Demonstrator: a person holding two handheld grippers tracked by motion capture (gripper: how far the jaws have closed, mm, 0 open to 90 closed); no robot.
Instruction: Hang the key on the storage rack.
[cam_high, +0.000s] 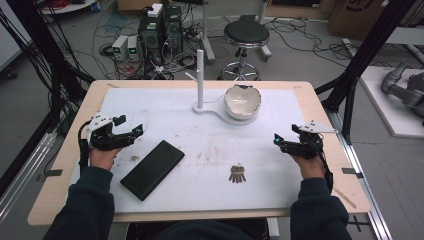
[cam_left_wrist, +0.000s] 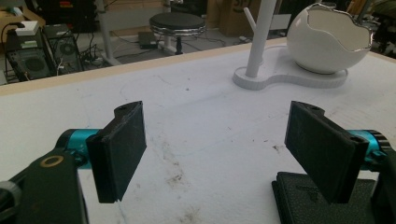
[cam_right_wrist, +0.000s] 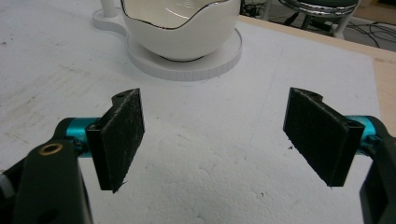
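Grippers first: left gripper (cam_high: 129, 125) spread wide and empty, low over the white mat (cam_high: 210, 145) at the table's (cam_high: 75, 130) left side; right gripper (cam_high: 285, 134) likewise wide apart with nothing between the pads, at the mat's right side. Same spread seen along the left gripper (cam_left_wrist: 224, 149) and the right gripper (cam_right_wrist: 217, 140) in their own views, bare mat in both gaps.

Nearest the left one: black phone (cam_high: 152, 169), flat and slantwise on the mat, just beside and toward the person. Nearest the right one: bunch of keys (cam_high: 237, 173), flat on the mat, apart from the gripper and toward the middle. Farther out: white bowl (cam_high: 242, 101) with a jagged rim, seated on a white stand (cam_high: 200, 80) with an upright post. Beyond the table, a stool (cam_high: 246, 34).

Judging by this: nothing grasped, nothing lifted, all of the handling left to do.

From the high view: full layout, keys included. From the left gripper view: what looks like a corner of the phone (cam_left_wrist: 322, 196) under the right-hand jaw, plus the bowl (cam_left_wrist: 329, 39) side on. From the right gripper view: a look down into the bowl (cam_right_wrist: 180, 28) and its dark-edged rim.
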